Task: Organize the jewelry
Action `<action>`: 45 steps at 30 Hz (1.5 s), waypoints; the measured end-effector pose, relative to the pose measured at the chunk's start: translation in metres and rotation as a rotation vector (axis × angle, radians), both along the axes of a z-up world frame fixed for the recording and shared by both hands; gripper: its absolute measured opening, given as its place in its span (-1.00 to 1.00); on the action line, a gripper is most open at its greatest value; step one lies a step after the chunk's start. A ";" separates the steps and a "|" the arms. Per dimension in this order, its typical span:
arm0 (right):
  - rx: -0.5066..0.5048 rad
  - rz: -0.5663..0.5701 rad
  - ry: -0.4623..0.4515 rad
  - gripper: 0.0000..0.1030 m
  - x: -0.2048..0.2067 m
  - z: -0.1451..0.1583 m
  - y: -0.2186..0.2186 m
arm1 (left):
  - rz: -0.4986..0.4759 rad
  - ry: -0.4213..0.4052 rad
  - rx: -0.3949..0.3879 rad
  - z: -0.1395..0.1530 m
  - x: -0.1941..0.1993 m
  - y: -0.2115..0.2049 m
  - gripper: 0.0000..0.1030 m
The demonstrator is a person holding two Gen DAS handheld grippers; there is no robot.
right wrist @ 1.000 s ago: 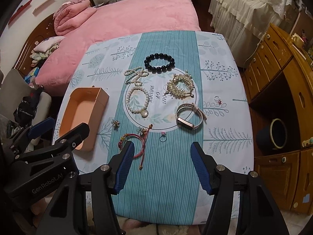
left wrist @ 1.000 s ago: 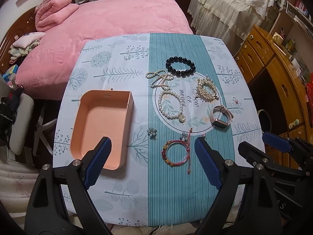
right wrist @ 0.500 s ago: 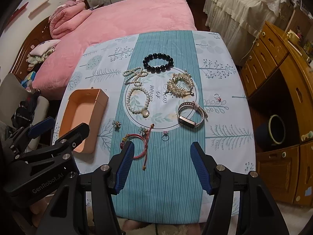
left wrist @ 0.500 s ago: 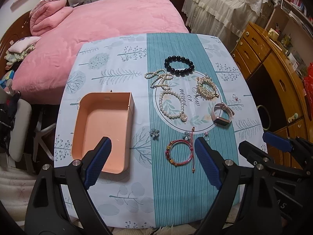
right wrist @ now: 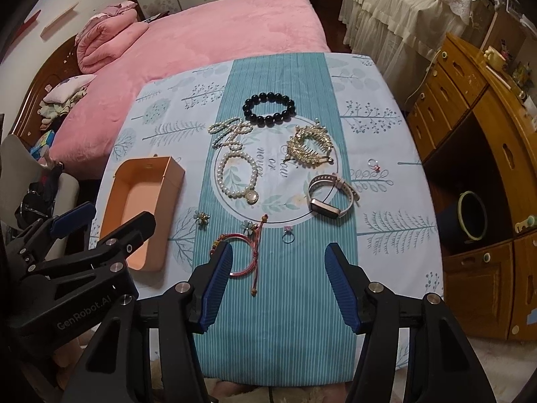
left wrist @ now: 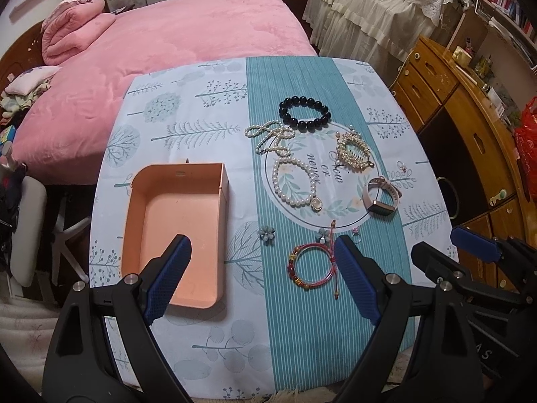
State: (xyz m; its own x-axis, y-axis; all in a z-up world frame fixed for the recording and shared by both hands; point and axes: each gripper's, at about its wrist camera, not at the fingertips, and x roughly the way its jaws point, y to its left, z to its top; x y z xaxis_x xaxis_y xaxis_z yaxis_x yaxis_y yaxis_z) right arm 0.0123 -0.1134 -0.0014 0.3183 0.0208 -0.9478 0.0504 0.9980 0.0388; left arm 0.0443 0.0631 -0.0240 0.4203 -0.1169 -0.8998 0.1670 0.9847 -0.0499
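My left gripper [left wrist: 261, 278] and right gripper [right wrist: 278, 282] both wide open, empty. Red woven string bangle [right wrist: 235, 252] light, floppy; pinch its rim, drop in peach plastic tray [left wrist: 174, 231].

Bench cloth [left wrist: 188, 134]: pale blue with grey-teal tree and leaf prints, a teal band of thin white stripes down the middle, and a white round medallion with a leaf wreath and dark script. Tray [left wrist: 174, 228] salmon-orange; bead bracelet [left wrist: 304, 114] glossy black; pearl strands [left wrist: 295, 184] cream-white; hair comb [left wrist: 352, 151] gold; watch [left wrist: 382, 198] pale pink strap, dark face; woven bangle [left wrist: 312, 265] red-pink with multicoloured beads. Bed cover [left wrist: 188, 37] solid pink; tool pads [left wrist: 169, 278] ribbed dark blue on black frames.
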 end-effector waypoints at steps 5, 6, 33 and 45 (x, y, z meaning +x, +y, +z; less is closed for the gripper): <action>-0.020 -0.031 -0.015 0.09 -0.004 0.007 -0.003 | -0.026 -0.011 -0.016 0.002 0.004 -0.003 0.66; -0.023 -0.036 -0.016 0.07 -0.004 0.008 -0.004 | -0.030 -0.013 -0.019 0.003 0.005 -0.004 0.66; 0.012 -0.076 0.027 -0.05 0.028 -0.029 -0.090 | 0.012 -0.037 -0.108 -0.004 0.045 -0.014 0.66; 0.077 0.082 0.092 -0.05 0.100 -0.120 -0.109 | 0.016 0.066 -0.016 -0.057 0.090 -0.038 0.55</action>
State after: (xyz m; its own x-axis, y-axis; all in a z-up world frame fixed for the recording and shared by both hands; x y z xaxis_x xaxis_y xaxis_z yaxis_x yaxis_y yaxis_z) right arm 0.1125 -0.2228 -0.1211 0.2242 0.1171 -0.9675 -0.0238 0.9931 0.1146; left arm 0.1341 0.0252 -0.0809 0.3623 -0.1251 -0.9236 0.1472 0.9862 -0.0759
